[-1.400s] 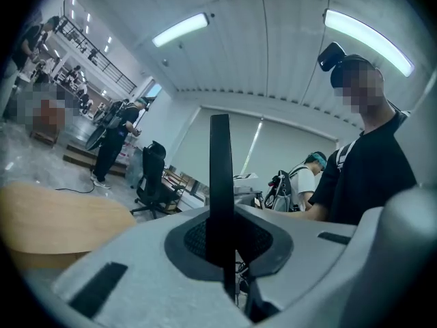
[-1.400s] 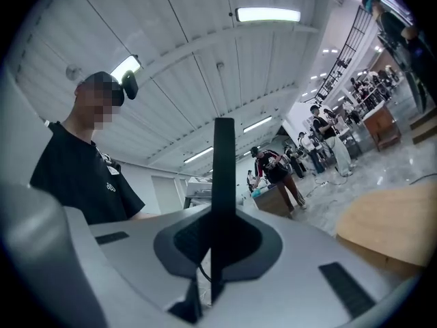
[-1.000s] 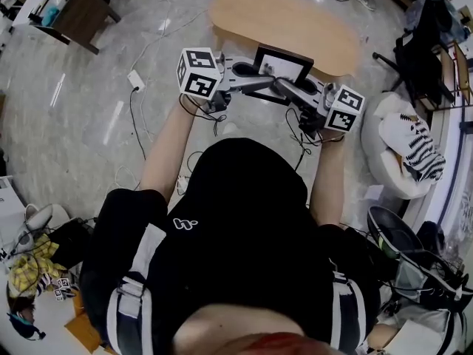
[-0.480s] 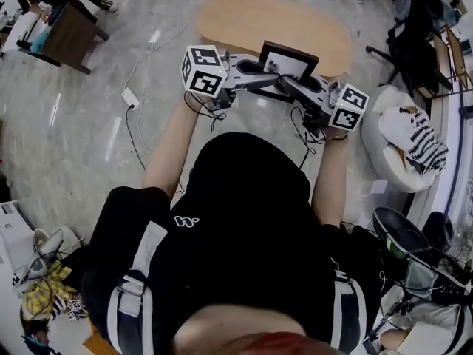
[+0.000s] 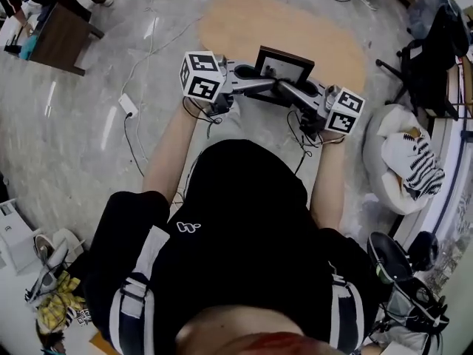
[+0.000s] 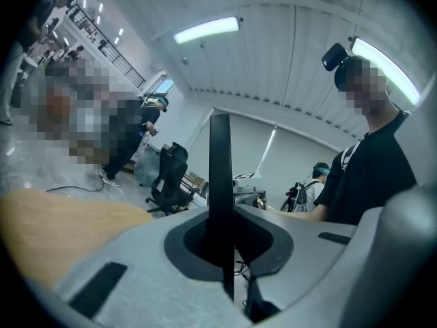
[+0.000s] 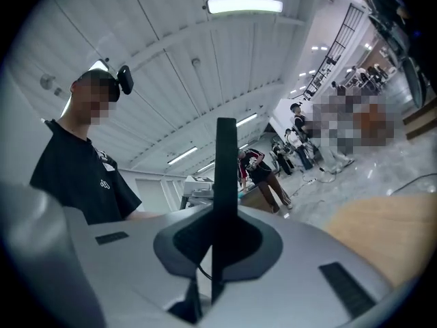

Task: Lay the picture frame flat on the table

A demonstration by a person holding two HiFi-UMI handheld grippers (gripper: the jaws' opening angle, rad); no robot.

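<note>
I hold a black picture frame (image 5: 283, 67) with a white mat upright between both grippers, at the near edge of the light wooden oval table (image 5: 295, 24). My left gripper (image 5: 259, 80) is shut on the frame's left lower edge. My right gripper (image 5: 289, 89) is shut on its right lower edge. In the left gripper view the frame (image 6: 220, 176) shows edge-on as a black bar clamped in the left gripper (image 6: 222, 241), with the table (image 6: 54, 217) to the left. In the right gripper view the frame (image 7: 224, 176) is likewise clamped in the right gripper (image 7: 217, 248).
A dark brown side table (image 5: 59, 32) stands at the far left. A white power strip (image 5: 127, 106) and cables lie on the floor. To the right are a white round seat with a striped cloth (image 5: 410, 161) and a black chair (image 5: 432, 50). People stand in the background.
Both grippers keep their hold on the upright frame. The head view has shifted a little, and the table now shows larger beyond the frame.
</note>
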